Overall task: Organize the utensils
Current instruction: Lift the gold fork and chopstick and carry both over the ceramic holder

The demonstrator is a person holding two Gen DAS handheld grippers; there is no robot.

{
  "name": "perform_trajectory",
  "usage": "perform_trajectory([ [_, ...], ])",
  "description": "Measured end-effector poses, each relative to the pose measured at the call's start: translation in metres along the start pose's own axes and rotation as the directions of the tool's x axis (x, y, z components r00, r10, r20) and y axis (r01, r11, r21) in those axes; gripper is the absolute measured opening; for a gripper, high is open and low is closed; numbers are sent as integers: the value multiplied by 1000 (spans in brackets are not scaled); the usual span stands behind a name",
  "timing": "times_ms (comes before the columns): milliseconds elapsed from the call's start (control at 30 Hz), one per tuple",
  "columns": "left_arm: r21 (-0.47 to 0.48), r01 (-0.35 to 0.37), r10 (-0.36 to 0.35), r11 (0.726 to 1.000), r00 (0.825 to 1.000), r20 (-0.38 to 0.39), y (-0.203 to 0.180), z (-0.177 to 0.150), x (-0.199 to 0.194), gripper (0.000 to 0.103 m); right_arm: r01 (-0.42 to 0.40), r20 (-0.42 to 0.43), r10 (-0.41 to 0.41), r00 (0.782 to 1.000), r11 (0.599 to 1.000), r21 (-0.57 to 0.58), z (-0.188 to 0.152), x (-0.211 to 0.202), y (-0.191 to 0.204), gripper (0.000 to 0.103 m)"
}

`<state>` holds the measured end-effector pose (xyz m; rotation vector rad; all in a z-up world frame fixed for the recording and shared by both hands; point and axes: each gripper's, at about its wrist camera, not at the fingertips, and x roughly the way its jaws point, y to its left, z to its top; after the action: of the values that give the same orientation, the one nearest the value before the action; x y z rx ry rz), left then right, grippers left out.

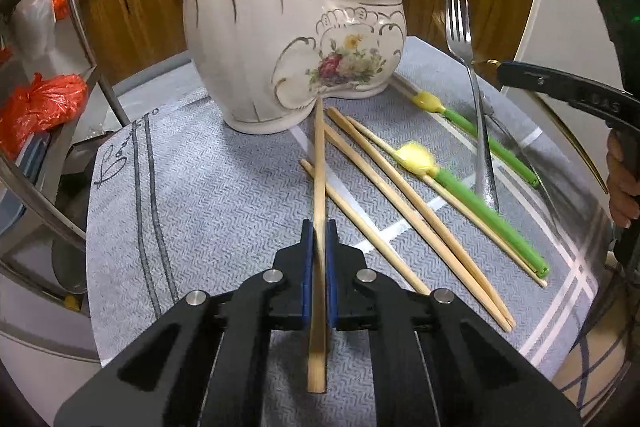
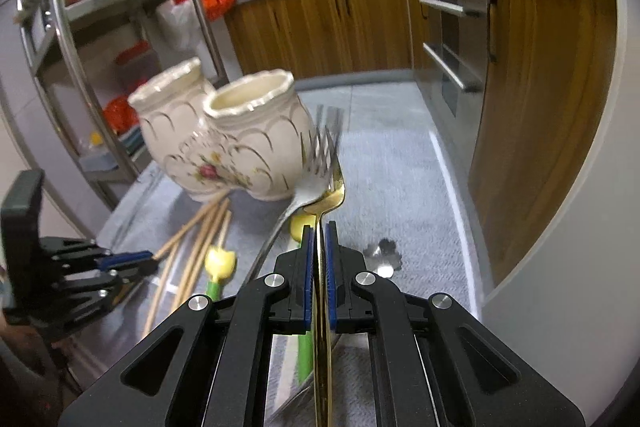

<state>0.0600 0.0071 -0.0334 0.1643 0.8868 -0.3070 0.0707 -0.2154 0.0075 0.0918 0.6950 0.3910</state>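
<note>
Left gripper (image 1: 319,227) is clamped tight on one bamboo chopstick (image 1: 318,187) — gripped near mid-length, so the tip points up toward the ceramic holder (image 1: 248,39) and the tail hangs back under the tool. Looks set up for a lift-and-drop into one of the two pots.

Right gripper (image 2: 319,231) is pinched shut on the gold fork (image 2: 332,193), held by the handle with the tines forward, aimed at the nearer pot. A silver fork (image 2: 310,163) sits just beside the gold one; whether it's touching or caught in the grip too I can't tell — that area is blurred.

Still on the grey cloth (image 1: 200,195): loose chopsticks (image 1: 400,203) crossing under the held one, and two green skewers with yellow tulip heads (image 1: 416,159).

In the way:
- the held chopstick's tip sits just in front of the holder's base, so it needs height before going in
- both tools are converging on the same holder, so one should go first
- a small metal flower-shaped piece (image 2: 382,255) lies on the cloth, clear of the path
</note>
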Motion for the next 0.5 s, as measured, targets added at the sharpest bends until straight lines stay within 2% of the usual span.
perform_trajectory([
  [200,14,-5,5,1000,1000,21,2,-4,-7,6,47,43,-46,998,999,-8,-1,-11,-2,6],
  [500,38,6,-10,999,994,108,-1,-14,-39,6,50,106,-49,993,999,-8,-1,-28,1,6],
])
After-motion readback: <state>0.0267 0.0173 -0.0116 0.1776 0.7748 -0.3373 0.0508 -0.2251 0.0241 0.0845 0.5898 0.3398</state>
